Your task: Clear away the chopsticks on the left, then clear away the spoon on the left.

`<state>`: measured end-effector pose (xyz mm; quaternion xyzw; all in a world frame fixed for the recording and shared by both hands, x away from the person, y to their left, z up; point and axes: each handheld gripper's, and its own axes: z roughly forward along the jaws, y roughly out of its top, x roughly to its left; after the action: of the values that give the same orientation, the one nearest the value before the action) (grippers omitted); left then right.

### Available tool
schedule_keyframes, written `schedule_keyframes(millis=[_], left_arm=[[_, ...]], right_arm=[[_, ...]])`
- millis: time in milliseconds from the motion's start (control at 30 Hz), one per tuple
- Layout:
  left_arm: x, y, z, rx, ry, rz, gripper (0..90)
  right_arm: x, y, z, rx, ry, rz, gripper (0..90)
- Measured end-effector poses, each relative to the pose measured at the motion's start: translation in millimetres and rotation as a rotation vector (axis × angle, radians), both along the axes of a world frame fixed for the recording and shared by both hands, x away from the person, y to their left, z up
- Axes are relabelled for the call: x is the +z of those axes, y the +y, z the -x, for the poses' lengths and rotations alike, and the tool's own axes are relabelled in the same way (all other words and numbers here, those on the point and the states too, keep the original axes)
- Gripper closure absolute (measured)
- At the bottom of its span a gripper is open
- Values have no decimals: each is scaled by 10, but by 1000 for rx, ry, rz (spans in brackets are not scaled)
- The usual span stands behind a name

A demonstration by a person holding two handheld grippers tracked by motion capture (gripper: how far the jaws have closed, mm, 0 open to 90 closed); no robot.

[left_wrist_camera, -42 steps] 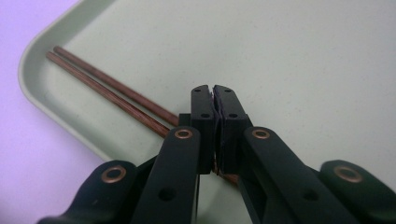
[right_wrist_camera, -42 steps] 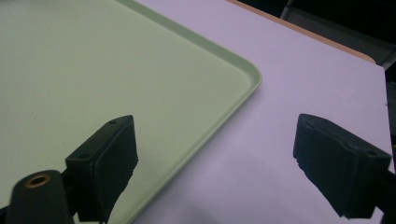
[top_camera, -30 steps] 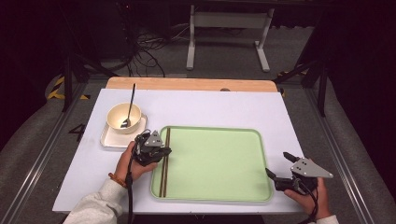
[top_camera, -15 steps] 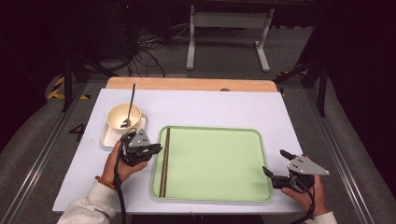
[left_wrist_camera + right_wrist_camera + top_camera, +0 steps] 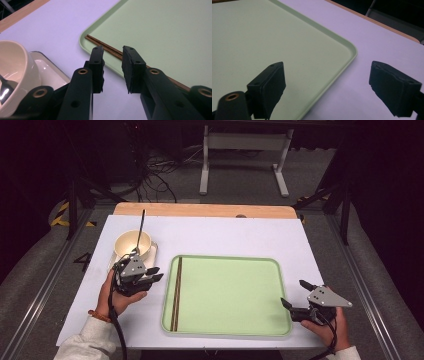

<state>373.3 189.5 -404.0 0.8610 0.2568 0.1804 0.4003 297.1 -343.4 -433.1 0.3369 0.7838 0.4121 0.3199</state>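
- Overhead first, in the high view: the left gripper sits over the white table, just left of the green tray and just in front of the cream bowl. Its jaws have just been opening, with nothing between them. The brown chopsticks lie side by side along the tray's left edge, inside the rim. A dark spoon leans in the bowl, which stands on a small white dish. The right gripper rests at the tray's near right corner, jaws spread and empty.
- Left gripper view: the two black jaws stand a narrow gap apart, pinching nothing; the chopsticks lie beyond them on the tray, and the bowl is at the left.
- Right gripper view: the jaws are wide apart, straddling the tray's rounded corner, one over the tray, one over the table.
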Motion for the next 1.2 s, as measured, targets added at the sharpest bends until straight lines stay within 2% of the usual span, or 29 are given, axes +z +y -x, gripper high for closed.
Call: schedule_keyframes(millis=[300,467,567,633,700,767,867,967,1033,1100,1167,1200], left_arm=[[25,116,13,32,-19,-19,620],[67,244,-9,69,-30,-3,553],[87,318,-26,91,-37,4,470],[109,360,-39,104,-46,9,448],[132,394,-65,99,-30,15,396],[154,425,-102,120,-32,-9,330],[170,499,-200,168,-3,-15,257],[183,576,-316,187,30,-8,188],[194,602,-363,187,34,-18,174],[210,620,-444,197,50,-5,171],[235,614,-545,208,54,-23,181],[235,614,-545,208,54,-23,187]], right_arm=[[0,10,2,6,-3,3,141],[-6,-2,6,5,0,2,141],[-4,-3,5,1,1,-2,141],[-9,3,9,2,2,2,141],[-11,5,16,1,5,1,142],[-10,6,24,0,7,0,141],[-12,4,43,1,5,2,141],[-5,-17,79,-3,2,-3,141],[-4,-25,88,-5,2,-4,141],[-2,-40,107,-10,1,-3,141],[1,-45,115,-15,-1,-6,141],[1,-45,115,-15,-1,-6,141]])
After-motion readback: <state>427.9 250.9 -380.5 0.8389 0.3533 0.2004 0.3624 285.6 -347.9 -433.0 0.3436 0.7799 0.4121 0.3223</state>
